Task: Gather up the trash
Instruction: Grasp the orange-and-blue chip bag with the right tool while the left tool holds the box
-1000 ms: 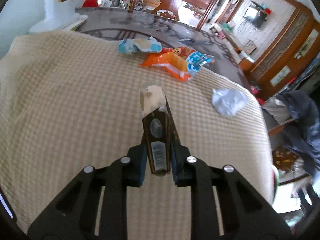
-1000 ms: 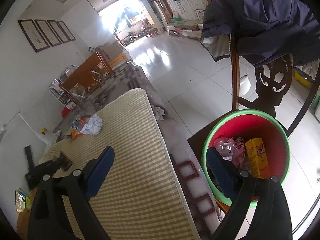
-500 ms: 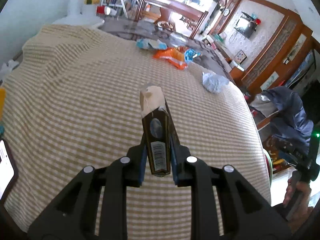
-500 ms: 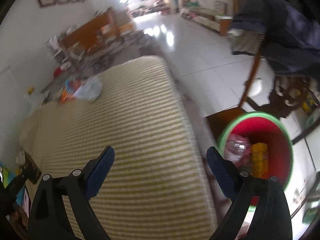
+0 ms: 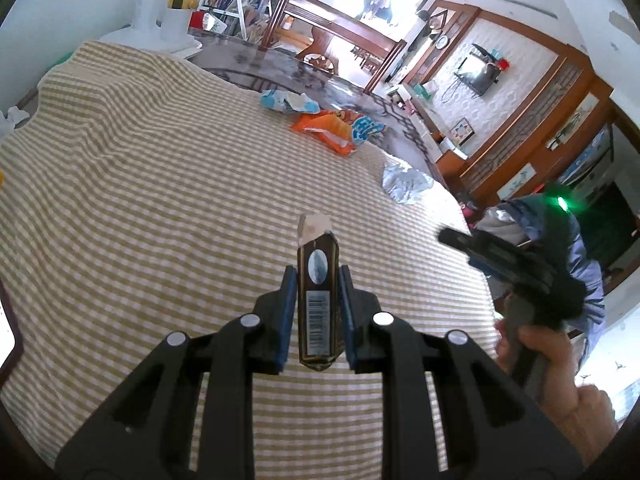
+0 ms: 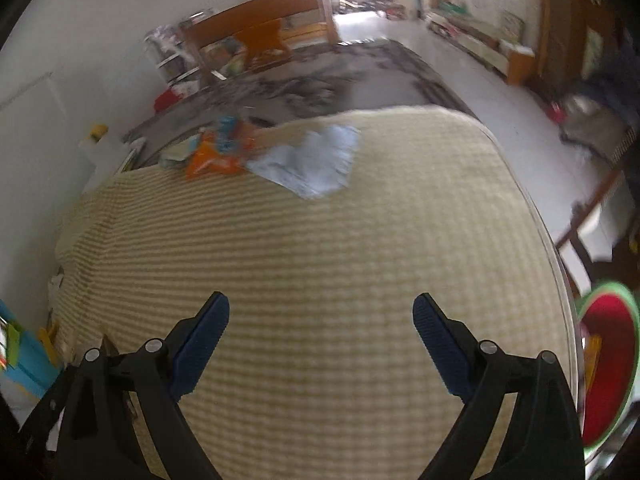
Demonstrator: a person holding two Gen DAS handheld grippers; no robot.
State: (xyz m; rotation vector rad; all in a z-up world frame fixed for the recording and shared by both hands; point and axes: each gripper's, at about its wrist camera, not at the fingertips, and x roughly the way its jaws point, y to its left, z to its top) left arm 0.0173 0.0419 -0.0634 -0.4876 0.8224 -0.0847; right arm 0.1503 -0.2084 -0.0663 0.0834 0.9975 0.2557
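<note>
A checked tan cloth point(image 5: 160, 208) covers the worktop, and the remaining trash lies toward its far edge: an orange snack bag point(image 5: 326, 130) touching a blue-and-white wrapper point(image 5: 286, 101), with a crumpled pale plastic bag point(image 5: 404, 182) to their right, apart from them. Off the worktop's right side stands a bin with a green rim and red inside point(image 6: 610, 364); something yellow shows within, the rest of its contents hidden. The left tool point(image 5: 318, 292) is clamped on a small dark carton point(image 5: 319, 300), torn open at its top, held upright above the cloth. The right tool point(image 6: 320, 316) is spread wide and empty, facing the far trash. The likely risks: the narrow carton slipping from its pinch on the way to the bin, or the two tools colliding as their paths cross.
</note>
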